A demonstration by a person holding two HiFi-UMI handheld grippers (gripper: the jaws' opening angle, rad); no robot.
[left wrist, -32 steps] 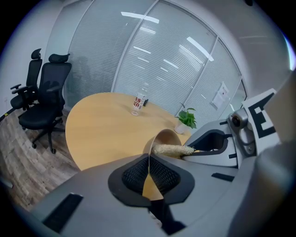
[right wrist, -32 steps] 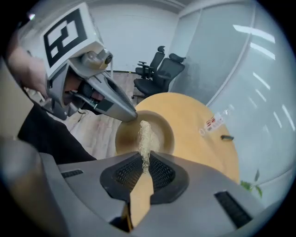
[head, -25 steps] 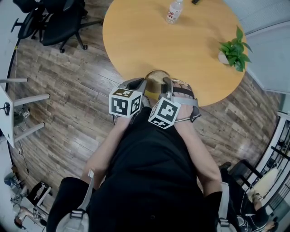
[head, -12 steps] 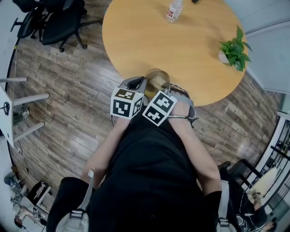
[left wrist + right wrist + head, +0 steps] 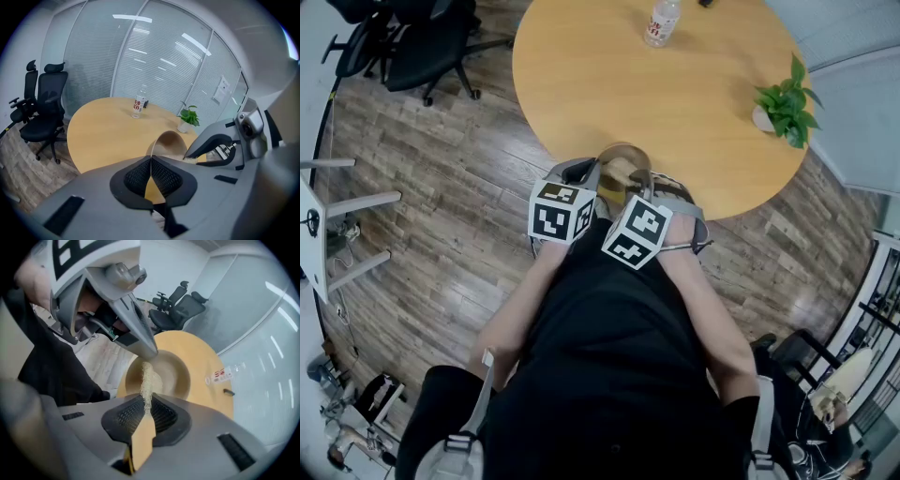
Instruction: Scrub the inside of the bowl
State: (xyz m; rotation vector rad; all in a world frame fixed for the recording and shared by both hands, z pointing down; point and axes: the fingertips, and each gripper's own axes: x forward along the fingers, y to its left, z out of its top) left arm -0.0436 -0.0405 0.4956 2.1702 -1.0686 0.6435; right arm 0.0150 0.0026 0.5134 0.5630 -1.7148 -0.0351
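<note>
Scrubbing apparently under way, unfinished: left gripper [image 5: 151,161] clenched on rim of tan round bowl [image 5: 169,143]; right gripper [image 5: 146,405] grasping yellow sponge with pale scouring edge [image 5: 142,434], tip inside bowl just ahead.

The bowl [image 5: 623,161] is sitting at the near edge of the table [image 5: 675,84] with the left gripper [image 5: 151,159] at its left rim. The right gripper [image 5: 146,401] is beside it, its scrubber [image 5: 146,378] reaching into the bowl. The bottle [image 5: 660,22] is standing at the far side and the plant [image 5: 786,101] at the right edge — the chairs [image 5: 412,42] are standing off left.
</note>
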